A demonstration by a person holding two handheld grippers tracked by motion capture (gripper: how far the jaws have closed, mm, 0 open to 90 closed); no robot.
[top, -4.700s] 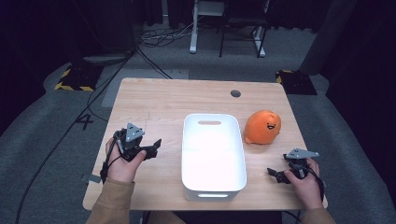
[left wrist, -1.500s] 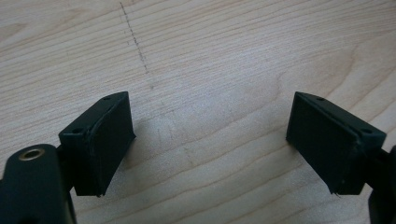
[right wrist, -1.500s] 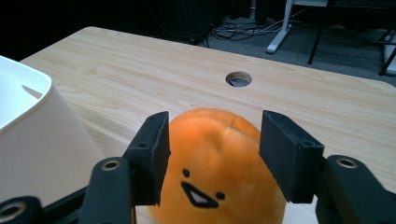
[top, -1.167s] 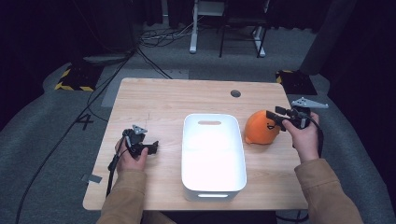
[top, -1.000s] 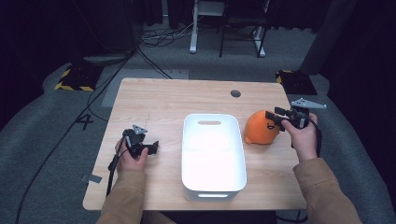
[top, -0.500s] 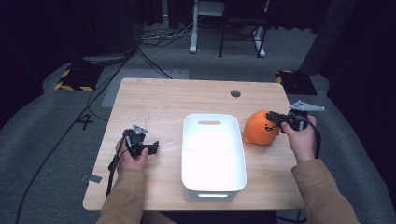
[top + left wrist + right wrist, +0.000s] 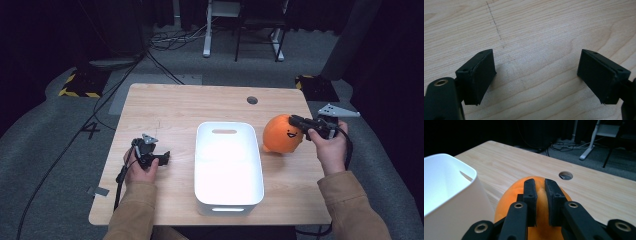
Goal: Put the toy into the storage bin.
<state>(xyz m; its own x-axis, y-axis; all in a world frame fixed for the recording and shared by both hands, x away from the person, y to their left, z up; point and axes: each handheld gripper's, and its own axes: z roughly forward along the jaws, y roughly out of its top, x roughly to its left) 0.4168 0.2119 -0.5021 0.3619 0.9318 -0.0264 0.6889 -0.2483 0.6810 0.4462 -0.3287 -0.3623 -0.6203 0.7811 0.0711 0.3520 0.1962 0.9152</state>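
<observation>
Right gripper (image 7: 539, 202) is pinching the orange plush toy (image 7: 281, 133) with jaws closed, beside the white bin (image 7: 227, 200) on the worktop (image 7: 170, 107); left gripper (image 7: 536, 77) is resting open; next, probably lifting it over the rim.

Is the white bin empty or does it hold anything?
Empty: the white bin shows a bare floor; the orange plush toy sits outside it.

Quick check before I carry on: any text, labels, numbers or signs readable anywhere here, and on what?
"4": dark mark on the grey floor left of the table.
Orange toy: a drawn face, no words.
White bin and both grippers: no readable text.
</observation>
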